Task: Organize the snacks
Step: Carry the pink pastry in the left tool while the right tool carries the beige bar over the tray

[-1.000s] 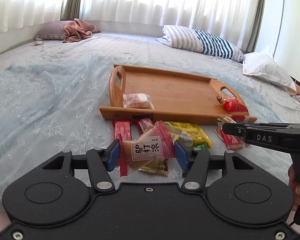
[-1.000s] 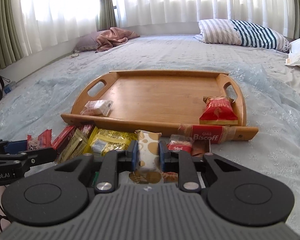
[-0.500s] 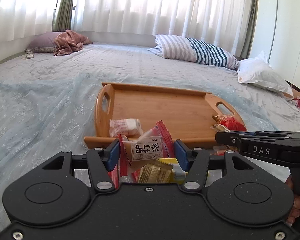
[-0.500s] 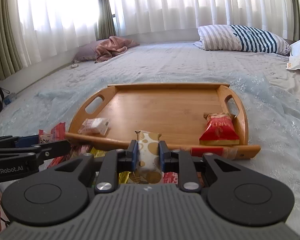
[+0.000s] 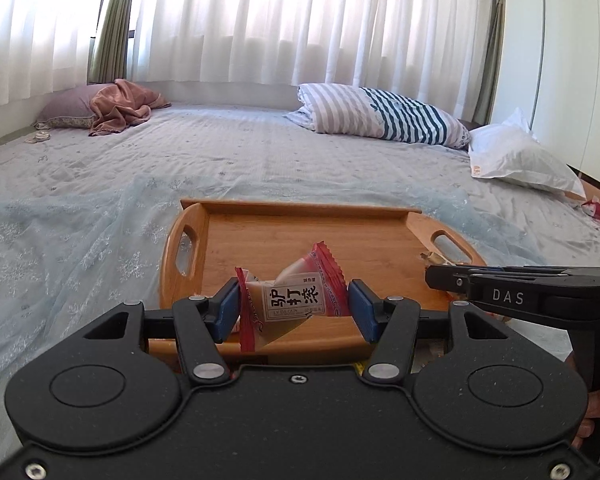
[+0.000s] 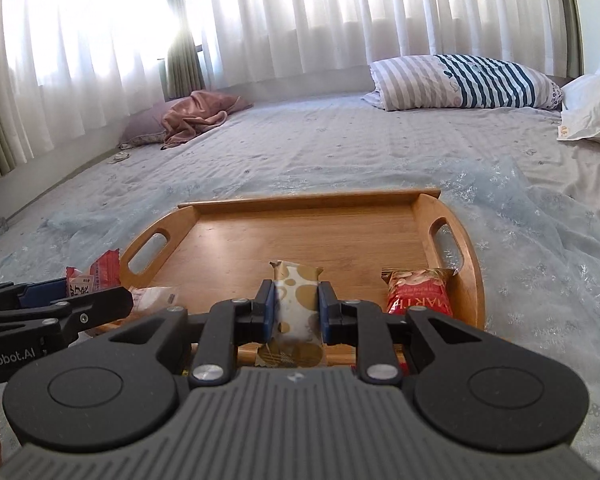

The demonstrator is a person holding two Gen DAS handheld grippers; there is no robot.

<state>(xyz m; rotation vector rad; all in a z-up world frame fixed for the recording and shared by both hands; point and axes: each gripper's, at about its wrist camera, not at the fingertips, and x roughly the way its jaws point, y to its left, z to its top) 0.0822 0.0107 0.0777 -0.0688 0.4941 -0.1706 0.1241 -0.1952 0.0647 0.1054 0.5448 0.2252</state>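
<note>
A wooden tray (image 5: 300, 236) with two handles lies on the bed; it also shows in the right wrist view (image 6: 308, 236). My left gripper (image 5: 292, 306) is shut on a red and white snack packet (image 5: 296, 300), held over the tray's near edge. My right gripper (image 6: 296, 308) is shut on a white and gold snack bar (image 6: 298, 304), also held over the tray's near edge. A red packet (image 6: 418, 294) lies in the tray's right near corner. A pale clear packet (image 6: 154, 296) lies at the tray's left near corner.
The bed is covered with a pale blue sheet (image 5: 80, 208). A striped pillow (image 5: 380, 118), a white pillow (image 5: 520, 160) and a pink cloth (image 5: 120, 106) lie at the far side. The snack pile in front of the tray is hidden under the grippers.
Both grippers have risen from the snack pile and moved forward over the tray's near edge, each carrying its packet.
</note>
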